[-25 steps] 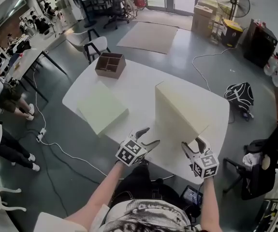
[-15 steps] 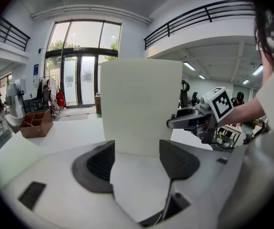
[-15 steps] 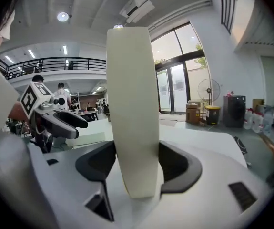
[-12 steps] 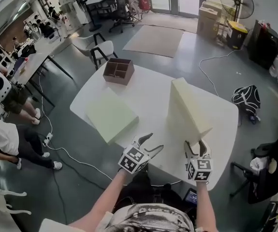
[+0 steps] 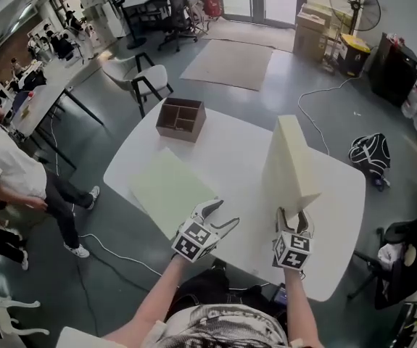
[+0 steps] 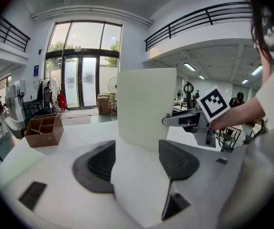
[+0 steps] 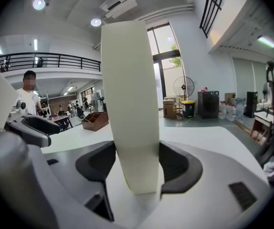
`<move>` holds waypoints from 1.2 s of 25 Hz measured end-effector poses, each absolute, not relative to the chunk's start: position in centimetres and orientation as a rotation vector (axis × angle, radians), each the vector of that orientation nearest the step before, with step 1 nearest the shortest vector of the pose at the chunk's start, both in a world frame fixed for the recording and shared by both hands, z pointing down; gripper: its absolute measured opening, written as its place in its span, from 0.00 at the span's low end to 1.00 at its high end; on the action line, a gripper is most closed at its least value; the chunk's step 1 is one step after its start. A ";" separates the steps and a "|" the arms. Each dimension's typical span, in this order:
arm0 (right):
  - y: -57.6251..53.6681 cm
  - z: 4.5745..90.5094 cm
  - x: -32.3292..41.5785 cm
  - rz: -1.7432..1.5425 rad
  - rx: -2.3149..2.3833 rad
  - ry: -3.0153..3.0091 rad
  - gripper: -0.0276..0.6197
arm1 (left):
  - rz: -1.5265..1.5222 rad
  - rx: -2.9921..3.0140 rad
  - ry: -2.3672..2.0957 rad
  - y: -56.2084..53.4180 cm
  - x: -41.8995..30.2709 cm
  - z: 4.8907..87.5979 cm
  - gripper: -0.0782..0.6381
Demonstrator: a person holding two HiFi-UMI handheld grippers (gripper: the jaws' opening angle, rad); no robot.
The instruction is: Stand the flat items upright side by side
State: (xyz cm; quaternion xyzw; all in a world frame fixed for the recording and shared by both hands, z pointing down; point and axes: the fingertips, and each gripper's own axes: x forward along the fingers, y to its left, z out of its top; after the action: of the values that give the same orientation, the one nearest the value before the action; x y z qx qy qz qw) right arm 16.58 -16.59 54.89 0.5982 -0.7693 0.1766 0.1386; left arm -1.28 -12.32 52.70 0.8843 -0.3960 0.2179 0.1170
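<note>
Cream upright slab [image 5: 288, 165] clamped at its near lower corner in right gripper [image 5: 294, 216] jaws on counter [image 5: 223, 143], flat slab [image 5: 168, 191] beside open, empty left gripper [image 5: 219, 212]: likely toppling on one-cornered or uneven release.

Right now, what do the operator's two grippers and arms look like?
Both the left gripper and right gripper have pale grey bodies, each carrying a white cube with black square markers. The fingers are dark grey and curved, with ribbed pads. No cables show. Forearms are uncovered; the person wears a black-and-white patterned top.
</note>
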 end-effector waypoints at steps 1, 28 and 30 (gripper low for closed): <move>-17.2 54.9 16.1 0.515 1.753 -2.209 0.49 | 0.638 2.588 -1.155 -12.9 -1.9 52.8 0.51; -27.7 55.4 7.9 0.607 2.122 -1.863 0.49 | 0.631 2.516 -1.096 -19.3 -12.2 56.4 0.50; -27.9 55.5 7.6 0.608 2.125 -1.861 0.49 | 0.630 2.511 -1.093 -19.4 -12.3 56.5 0.50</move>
State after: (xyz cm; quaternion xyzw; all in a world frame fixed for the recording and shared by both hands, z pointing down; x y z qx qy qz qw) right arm 7.65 -27.93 55.46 0.7297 -0.6389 0.2087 0.1259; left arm -12.33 -19.37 56.55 0.8813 -0.3837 0.2210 0.1649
